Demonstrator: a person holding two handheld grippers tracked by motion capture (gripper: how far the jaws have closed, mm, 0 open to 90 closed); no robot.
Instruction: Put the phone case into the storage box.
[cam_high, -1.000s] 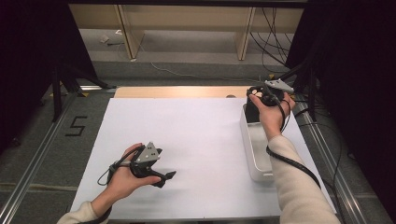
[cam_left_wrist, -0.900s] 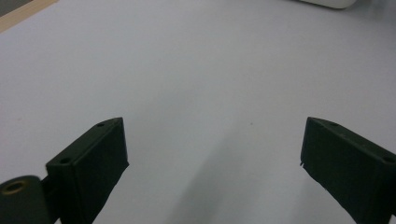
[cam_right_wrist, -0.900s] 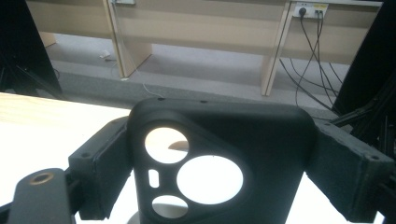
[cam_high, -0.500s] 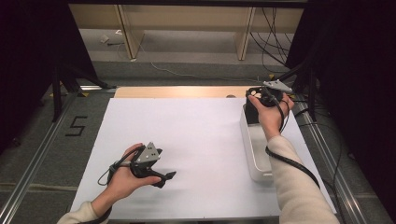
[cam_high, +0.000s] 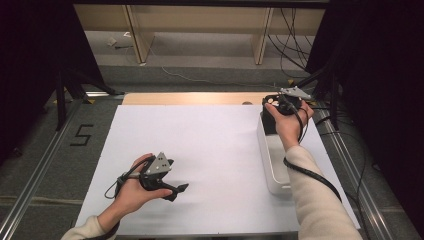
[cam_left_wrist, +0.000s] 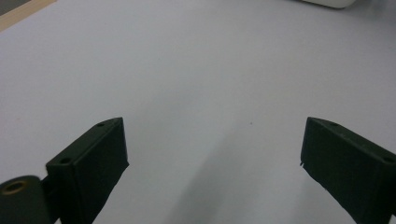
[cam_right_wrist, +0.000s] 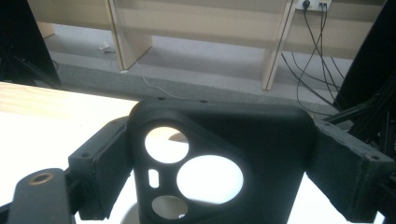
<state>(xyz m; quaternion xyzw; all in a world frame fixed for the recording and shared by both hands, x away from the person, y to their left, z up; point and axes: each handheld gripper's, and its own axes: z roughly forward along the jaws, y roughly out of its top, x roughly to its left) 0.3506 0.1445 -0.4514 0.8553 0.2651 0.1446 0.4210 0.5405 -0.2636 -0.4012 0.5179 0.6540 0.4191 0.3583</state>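
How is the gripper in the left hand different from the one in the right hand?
The left gripper has open jaws with nothing between them; the right gripper is closed on a black phone case. The left gripper sits low over the white sheet near the front; the right gripper is at the far end of the white bin. Both have two black jaws.

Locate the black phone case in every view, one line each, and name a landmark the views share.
High view: black phone case at upper right, held upright by the right gripper over the far end of the white bin.
Left gripper view: not in it.
Right gripper view: lower centre, clamped between the jaws, camera cut-outs facing the camera.
Shared landmark: the white table sheet.
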